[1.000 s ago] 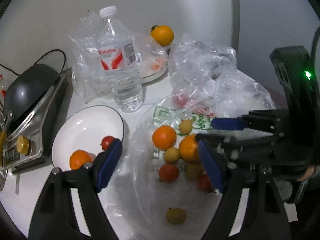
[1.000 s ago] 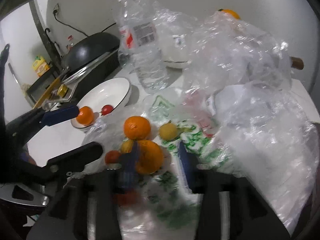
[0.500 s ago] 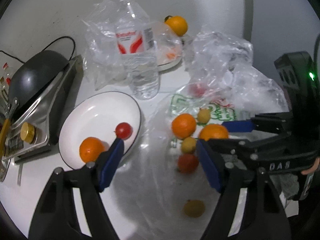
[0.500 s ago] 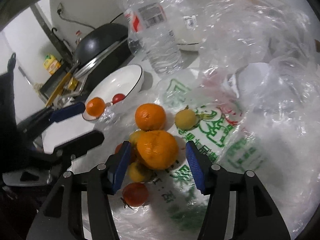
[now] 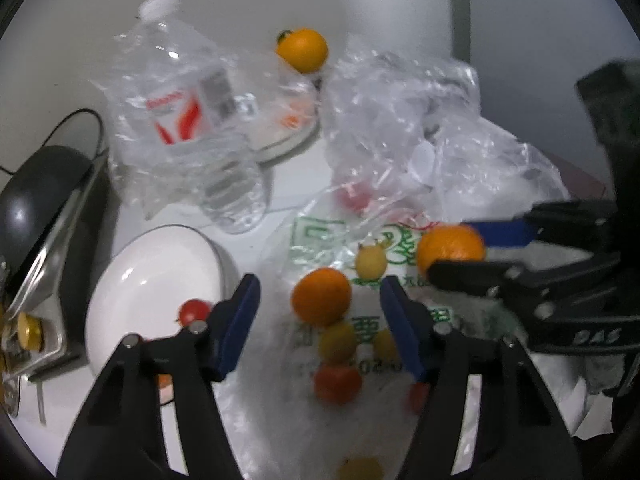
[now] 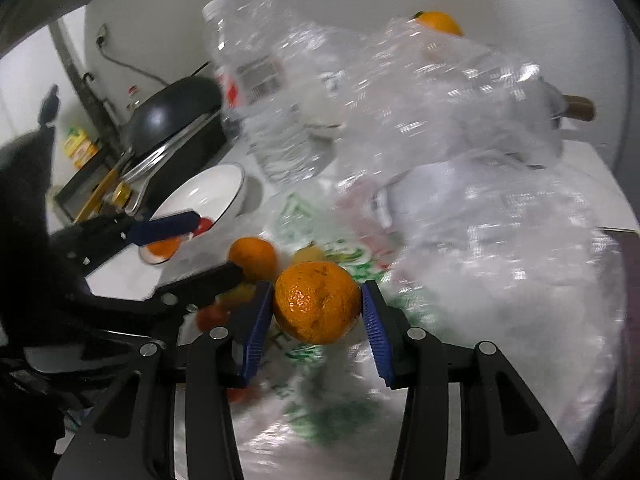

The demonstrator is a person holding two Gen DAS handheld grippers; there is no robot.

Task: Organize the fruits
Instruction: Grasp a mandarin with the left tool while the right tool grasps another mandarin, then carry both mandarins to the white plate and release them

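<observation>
White counter (image 5: 288,184): bottle (image 5: 196,132), crumpled bags (image 5: 420,120).

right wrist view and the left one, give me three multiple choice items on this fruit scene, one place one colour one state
1. Where is the cherry tomato?
A. in the white bowl
B. on the water bottle
C. under the black pan

2. What colour are the right tool pads?
A. red
B. blue
C. green

3. What is between the right tool's pads?
A. nothing
B. a bottle cap
C. an orange

Answers: 1 A, it lies inside the bowl's rim; 2 B, both pads show blue; 3 C, the pads close on its sides.
</observation>
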